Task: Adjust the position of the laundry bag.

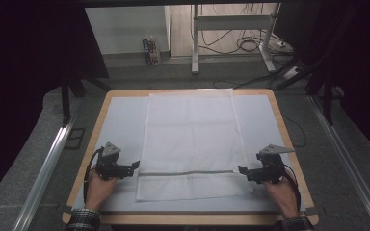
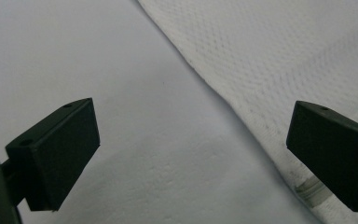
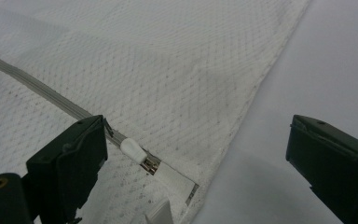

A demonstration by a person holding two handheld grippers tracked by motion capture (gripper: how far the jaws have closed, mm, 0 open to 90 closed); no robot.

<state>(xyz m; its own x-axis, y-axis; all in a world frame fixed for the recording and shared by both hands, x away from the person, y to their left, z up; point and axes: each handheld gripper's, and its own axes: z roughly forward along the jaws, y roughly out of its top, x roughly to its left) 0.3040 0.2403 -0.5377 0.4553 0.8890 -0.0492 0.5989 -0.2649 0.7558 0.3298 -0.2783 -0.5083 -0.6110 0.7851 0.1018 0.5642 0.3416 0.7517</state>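
We are seeing dim, even light in the high view, the edges falling into black. The white mesh zippered laundry bag is showing crisp weave, while the near black jaws are blurring softly and casting faint shadows.

Bare table cover either side of the flat mesh bag
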